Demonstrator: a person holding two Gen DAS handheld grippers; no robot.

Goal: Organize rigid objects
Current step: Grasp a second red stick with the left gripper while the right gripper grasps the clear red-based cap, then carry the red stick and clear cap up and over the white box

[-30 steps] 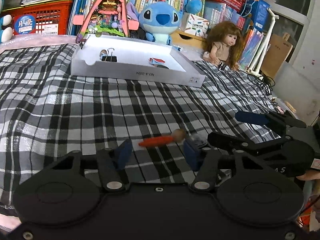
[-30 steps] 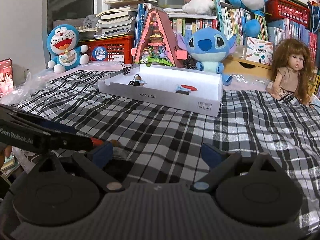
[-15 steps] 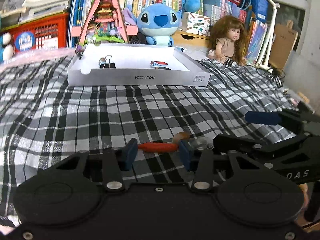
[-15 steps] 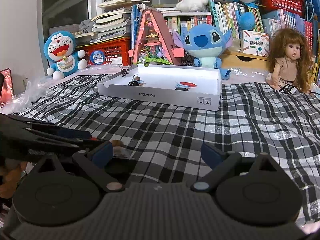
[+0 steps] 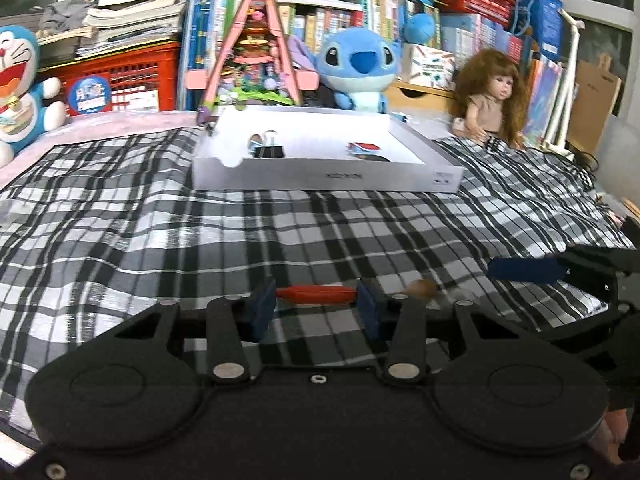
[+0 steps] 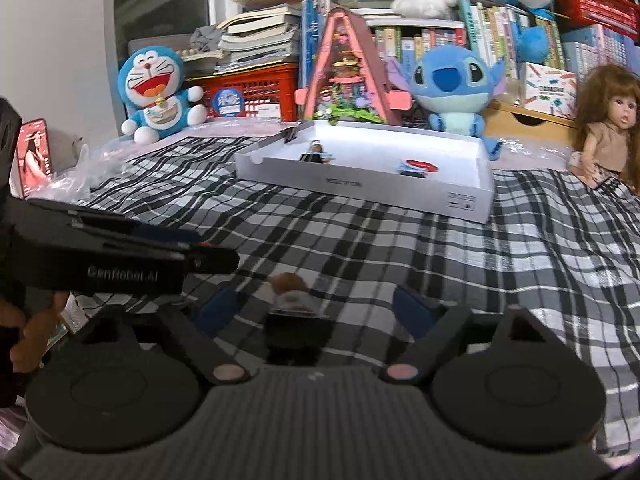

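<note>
A red stick [image 5: 316, 294] lies crosswise between the blue pads of my left gripper [image 5: 314, 312], which is shut on its two ends just over the checked cloth. Right of it is a small black binder clip with a brown top [image 5: 422, 288]. In the right wrist view that clip [image 6: 296, 320] stands between the pads of my right gripper [image 6: 314, 308], whose jaws are closing with neither pad touching it. My left gripper [image 6: 208, 254] reaches in from the left there. A white box [image 5: 328, 178] at the back holds another clip [image 5: 268, 150] and a red-blue piece [image 5: 364, 148].
Plush toys, a doll [image 5: 488, 108], a pink toy house [image 6: 348, 76], books and a red crate [image 6: 260, 88] line the back behind the box [image 6: 360, 182]. A phone [image 6: 34, 156] and plastic wrap lie at the left edge. A hand [image 6: 36, 332] holds the left gripper.
The left jaws narrowed onto the red stick and that view tilted up. The right gripper shifted so the brown-topped clip sits between its pads, and its jaws narrowed.
</note>
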